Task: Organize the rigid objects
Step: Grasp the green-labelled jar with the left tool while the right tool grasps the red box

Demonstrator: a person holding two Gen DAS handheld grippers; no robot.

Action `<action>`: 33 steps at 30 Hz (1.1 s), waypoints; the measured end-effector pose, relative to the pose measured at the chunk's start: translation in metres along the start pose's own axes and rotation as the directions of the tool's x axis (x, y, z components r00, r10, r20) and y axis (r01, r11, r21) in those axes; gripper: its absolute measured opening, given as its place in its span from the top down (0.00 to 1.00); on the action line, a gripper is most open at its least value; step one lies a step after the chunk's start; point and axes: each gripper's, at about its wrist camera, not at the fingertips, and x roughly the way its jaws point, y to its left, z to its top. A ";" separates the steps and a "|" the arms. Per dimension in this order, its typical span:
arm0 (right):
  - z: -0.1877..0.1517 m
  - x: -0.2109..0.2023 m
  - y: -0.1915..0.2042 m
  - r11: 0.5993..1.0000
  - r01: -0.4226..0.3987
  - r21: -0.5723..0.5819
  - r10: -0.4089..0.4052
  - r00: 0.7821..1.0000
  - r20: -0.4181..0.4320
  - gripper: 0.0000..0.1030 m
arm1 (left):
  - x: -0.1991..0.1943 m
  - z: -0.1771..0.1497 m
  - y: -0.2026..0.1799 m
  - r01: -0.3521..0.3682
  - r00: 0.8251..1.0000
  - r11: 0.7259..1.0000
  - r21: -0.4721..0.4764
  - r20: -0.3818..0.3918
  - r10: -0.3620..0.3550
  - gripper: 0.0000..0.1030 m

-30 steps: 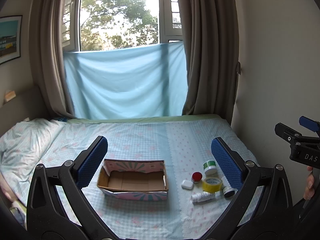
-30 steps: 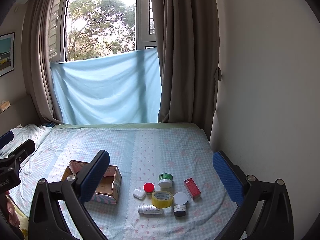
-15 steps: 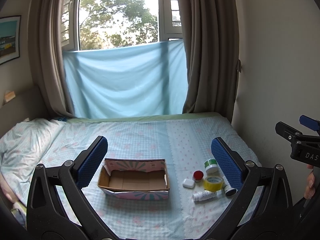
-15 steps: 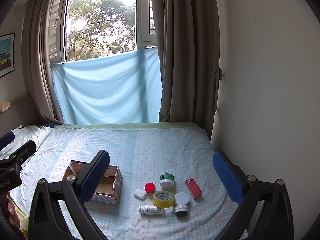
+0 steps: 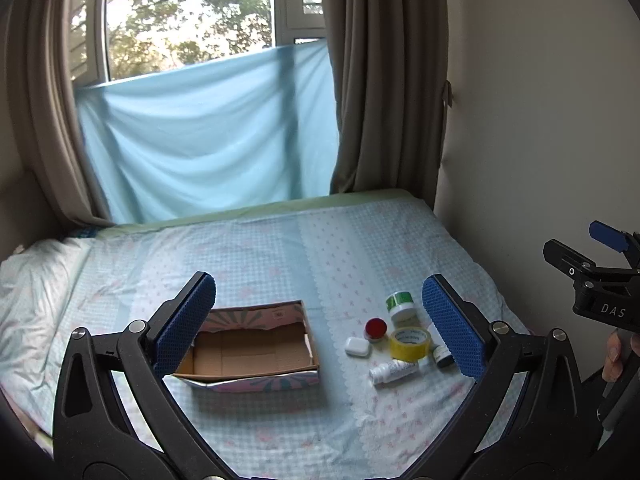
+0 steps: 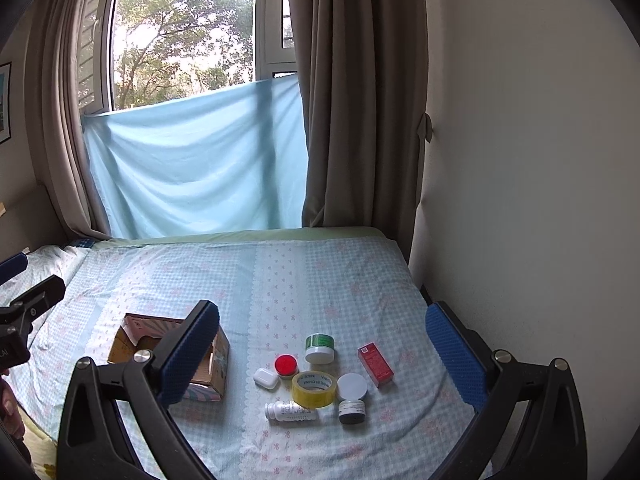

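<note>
An open cardboard box (image 5: pixel 248 348) (image 6: pixel 208 364) lies empty on the bed. To its right sits a cluster: yellow tape roll (image 5: pixel 410 343) (image 6: pixel 314 389), red-lidded jar (image 5: pixel 376 327) (image 6: pixel 286 365), white earbud case (image 5: pixel 357 346) (image 6: pixel 266 378), green-lidded jar (image 5: pixel 400 306) (image 6: pixel 320 347), white bottle on its side (image 5: pixel 394 371) (image 6: pixel 292 412), dark small jar (image 6: pixel 352 410), white lid (image 6: pixel 352 386), red carton (image 6: pixel 375 363). My left gripper (image 5: pixel 320 328) is open and empty above the bed, before the box. My right gripper (image 6: pixel 322 356) is open and empty, before the cluster.
The bed (image 6: pixel 280 280) has a checked blue sheet, with a pillow (image 5: pixel 36 280) at the left. A wall (image 6: pixel 520 200) runs along the bed's right edge. Curtains and a blue cloth (image 6: pixel 192 168) hang at the window behind the bed.
Both grippers have tipped down and moved closer to the bed, so the box and the cluster sit higher and larger in view. Jaws stay open.
</note>
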 end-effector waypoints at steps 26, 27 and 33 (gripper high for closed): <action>-0.101 0.361 -0.120 0.999 -0.021 -0.031 0.000 0.830 -0.558 0.00 | 0.430 -0.051 -0.151 0.094 0.797 0.995 -0.044 -0.595 -0.102 0.01; -0.108 0.375 -0.119 0.999 -0.024 -0.045 -0.006 0.817 -0.577 0.00 | 0.444 -0.057 -0.155 0.096 0.780 0.994 -0.047 -0.617 -0.104 0.01; -0.147 0.441 -0.107 0.986 -0.095 -0.138 -0.026 0.725 -0.688 0.00 | 0.506 -0.099 -0.163 0.074 0.701 0.992 -0.101 -0.703 -0.124 0.01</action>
